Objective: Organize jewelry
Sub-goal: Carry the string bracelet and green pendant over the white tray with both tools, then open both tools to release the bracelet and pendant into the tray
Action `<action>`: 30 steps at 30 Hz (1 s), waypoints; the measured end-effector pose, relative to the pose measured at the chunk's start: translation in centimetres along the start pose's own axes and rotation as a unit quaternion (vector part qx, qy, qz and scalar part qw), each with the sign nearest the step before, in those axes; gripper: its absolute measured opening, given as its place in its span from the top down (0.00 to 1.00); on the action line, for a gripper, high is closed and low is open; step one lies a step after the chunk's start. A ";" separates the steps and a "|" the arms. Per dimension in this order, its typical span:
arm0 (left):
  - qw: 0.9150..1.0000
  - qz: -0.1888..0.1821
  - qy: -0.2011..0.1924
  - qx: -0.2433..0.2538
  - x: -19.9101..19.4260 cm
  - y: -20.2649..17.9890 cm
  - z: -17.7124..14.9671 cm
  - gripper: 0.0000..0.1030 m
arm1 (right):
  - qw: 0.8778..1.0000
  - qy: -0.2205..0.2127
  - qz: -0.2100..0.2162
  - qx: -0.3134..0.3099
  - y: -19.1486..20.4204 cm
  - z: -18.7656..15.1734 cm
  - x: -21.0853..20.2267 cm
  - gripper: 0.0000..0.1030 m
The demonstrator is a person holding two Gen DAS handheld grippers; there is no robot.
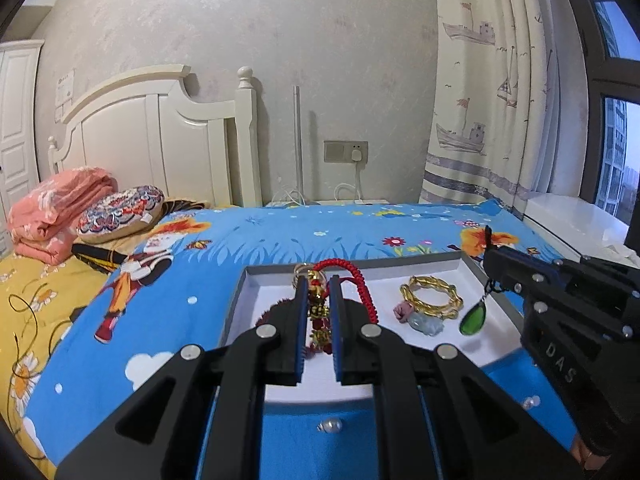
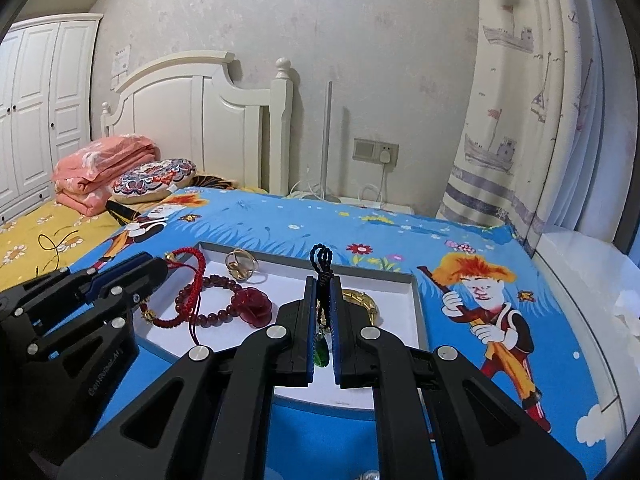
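Observation:
A white tray with a grey rim (image 1: pixel 400 262) (image 2: pixel 416 300) lies on the blue cartoon bedsheet. My left gripper (image 1: pixel 320 280) (image 2: pixel 160 266) is shut on a red cord bracelet (image 1: pixel 356 280) (image 2: pixel 198 280) with gold charms, which dangles over the tray's left part. Over the tray's right side, my right gripper (image 2: pixel 322 280) (image 1: pixel 490 256) is shut on the dark cord (image 2: pixel 322 260) of a green pendant (image 1: pixel 474 320) (image 2: pixel 321 354) that hangs below it. In the tray lie a thick gold bangle (image 1: pixel 432 298) (image 2: pixel 360 300), a pale jade charm (image 1: pixel 424 322), a dark red bead bracelet (image 2: pixel 224 308) and a thin gold ring (image 2: pixel 242 266).
Loose pearl beads (image 1: pixel 330 425) rest on the sheet in front of the tray. A folded pink blanket (image 1: pixel 60 208) and a patterned cushion (image 1: pixel 120 216) sit at the far left by the headboard. A curtain (image 1: pixel 480 120) and a white sill (image 1: pixel 572 216) bound the right side.

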State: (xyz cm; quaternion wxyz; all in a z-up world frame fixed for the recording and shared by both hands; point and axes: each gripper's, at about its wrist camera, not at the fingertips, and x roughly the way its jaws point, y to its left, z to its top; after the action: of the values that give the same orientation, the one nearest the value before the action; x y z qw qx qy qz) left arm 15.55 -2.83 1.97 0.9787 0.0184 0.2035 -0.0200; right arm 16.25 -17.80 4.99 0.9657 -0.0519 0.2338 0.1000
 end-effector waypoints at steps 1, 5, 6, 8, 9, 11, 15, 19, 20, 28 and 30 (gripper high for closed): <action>1.000 0.001 0.002 0.001 0.4 0.1 0.3 0.90 | 1.000 0.002 -0.002 -0.002 -0.1 0.0 0.4 0.93; 1.000 0.006 0.018 -0.021 2.2 0.9 1.6 0.90 | 1.000 0.015 -0.003 0.003 -0.6 0.5 1.7 0.93; 0.999 0.009 0.020 -0.027 2.6 1.2 1.8 0.90 | 1.000 0.017 -0.005 0.006 -0.8 0.7 2.1 0.93; 0.999 0.014 0.020 -0.029 3.1 1.3 2.0 0.90 | 1.000 0.021 -0.005 0.011 -1.1 1.0 2.6 0.93; 0.999 0.016 0.019 -0.026 3.3 1.3 2.1 0.90 | 1.000 0.023 -0.005 0.013 -1.2 1.1 2.9 0.93; 0.999 0.019 0.021 -0.023 3.6 1.2 2.0 0.91 | 1.000 0.026 -0.005 0.014 -1.3 1.2 3.4 0.93; 0.999 0.025 0.032 -0.020 4.8 1.0 1.6 0.93 | 0.999 0.039 -0.006 0.011 -1.1 1.1 4.7 0.93; 0.999 0.020 0.041 -0.016 5.6 1.0 1.4 0.94 | 0.998 0.052 -0.006 0.016 -1.1 0.6 5.9 0.93; 0.999 0.013 0.049 -0.011 5.9 1.0 1.3 0.94 | 0.998 0.055 -0.006 0.016 -1.0 0.5 6.1 0.93; 0.997 0.025 0.073 -0.026 7.2 3.0 1.1 0.66 | 0.995 0.098 0.003 -0.007 -0.5 -0.2 7.4 0.81; 0.996 0.028 0.075 -0.025 7.1 3.3 0.9 0.51 | 0.995 0.095 0.004 0.000 -0.6 -0.4 7.2 0.74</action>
State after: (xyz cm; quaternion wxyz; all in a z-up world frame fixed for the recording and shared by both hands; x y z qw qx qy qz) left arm 22.55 0.24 0.09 0.9610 0.0013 0.2761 0.0143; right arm 22.50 -17.21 1.30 0.9389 -0.0600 0.3245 0.0982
